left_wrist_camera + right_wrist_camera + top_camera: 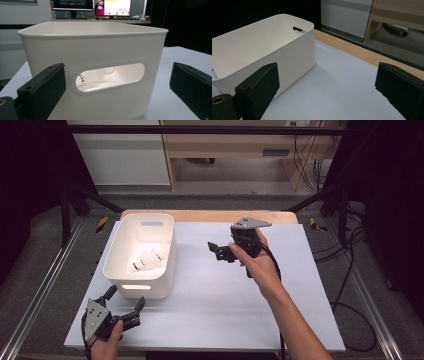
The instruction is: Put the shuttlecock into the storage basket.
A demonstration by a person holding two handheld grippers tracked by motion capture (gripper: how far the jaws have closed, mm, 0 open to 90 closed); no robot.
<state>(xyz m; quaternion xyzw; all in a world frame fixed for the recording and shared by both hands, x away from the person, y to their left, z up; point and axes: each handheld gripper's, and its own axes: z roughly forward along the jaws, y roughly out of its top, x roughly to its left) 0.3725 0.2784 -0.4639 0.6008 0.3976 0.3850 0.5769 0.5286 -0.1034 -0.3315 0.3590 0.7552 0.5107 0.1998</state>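
Near the tabletop's front left corner, the left gripper (125,300) hangs with jaws apart, facing the white bin (116,251), which holds shuttlecocks (147,260). Toward the tabletop's middle, the right gripper (216,250) also gapes, empty, pointing at the bin.

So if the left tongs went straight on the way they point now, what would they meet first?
Most likely the near end wall of the white bin, around its handle slot. The left tongs are open and aimed squarely at it; the gap looks short.
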